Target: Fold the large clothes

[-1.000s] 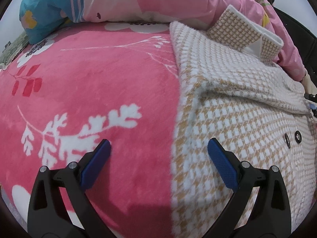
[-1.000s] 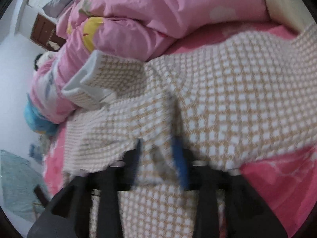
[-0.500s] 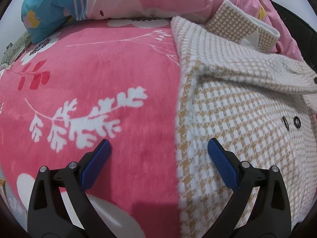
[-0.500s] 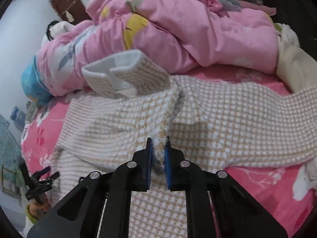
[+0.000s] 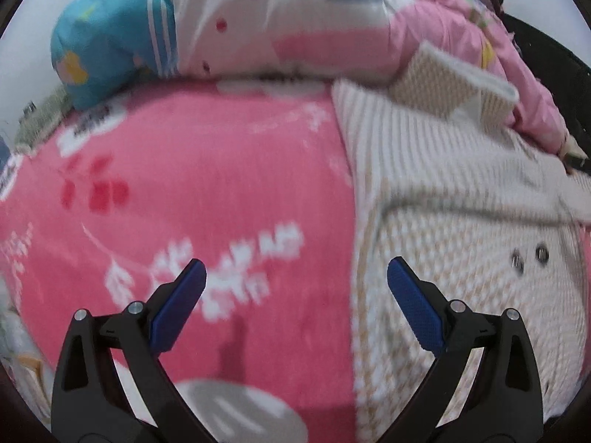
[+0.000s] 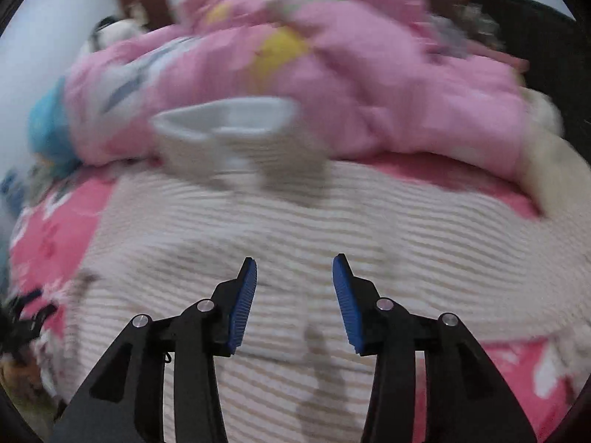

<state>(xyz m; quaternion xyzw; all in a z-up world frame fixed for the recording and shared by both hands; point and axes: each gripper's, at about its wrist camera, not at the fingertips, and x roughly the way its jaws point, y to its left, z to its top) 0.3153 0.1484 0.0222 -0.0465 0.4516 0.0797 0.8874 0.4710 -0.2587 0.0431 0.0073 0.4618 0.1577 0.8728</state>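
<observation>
A large tan-and-white houndstooth coat lies spread on a pink floral blanket, its collar up against a heap of bedding; two snap buttons show near its right edge. My left gripper is open and empty, hovering over the coat's left edge where it meets the blanket. In the right wrist view the coat fills the middle, its collar at the back. My right gripper is open and empty just above the coat. Both views are motion-blurred.
A pink quilt and a blue-and-white pillow are piled along the back of the bed. A cream cloth lies at the right. The left gripper and hand show at the left edge of the right wrist view.
My right gripper was shut on a fold of the coat; it has let go, opened and the fold has dropped flat. The left gripper drifted slightly, still open.
</observation>
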